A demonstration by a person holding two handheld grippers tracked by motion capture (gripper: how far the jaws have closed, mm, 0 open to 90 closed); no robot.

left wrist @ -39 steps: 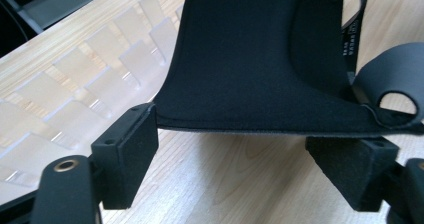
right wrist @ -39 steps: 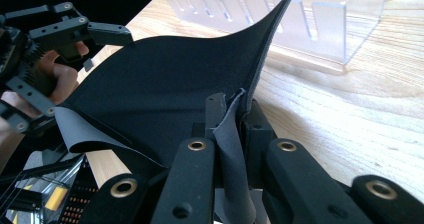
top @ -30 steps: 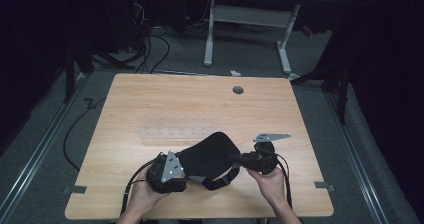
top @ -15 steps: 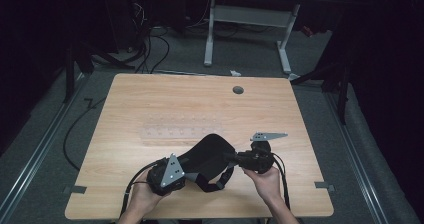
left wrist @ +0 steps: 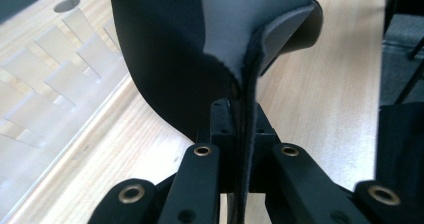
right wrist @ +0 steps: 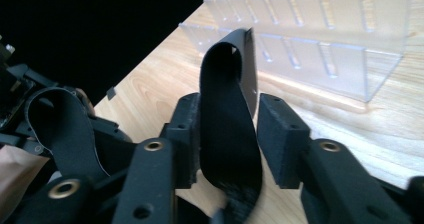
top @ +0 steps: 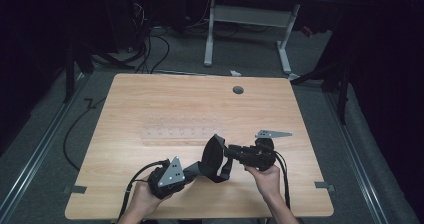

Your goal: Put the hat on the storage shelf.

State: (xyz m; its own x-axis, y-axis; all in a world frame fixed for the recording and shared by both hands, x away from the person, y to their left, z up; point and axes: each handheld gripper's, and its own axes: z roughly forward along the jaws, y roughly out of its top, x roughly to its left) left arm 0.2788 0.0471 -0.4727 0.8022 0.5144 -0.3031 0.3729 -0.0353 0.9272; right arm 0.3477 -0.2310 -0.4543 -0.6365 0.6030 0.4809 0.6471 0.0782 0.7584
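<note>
Black strap (top: 212, 159), left gripper (left wrist: 240, 121) clamping it

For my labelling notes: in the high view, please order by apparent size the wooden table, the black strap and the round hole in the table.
Largest to smallest:
1. wooden table
2. black strap
3. round hole

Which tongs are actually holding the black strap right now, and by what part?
The left tongs are shut on the black strap's thin edge. The right tongs have just been opening; a loop of it sits between them, unclamped.
</note>
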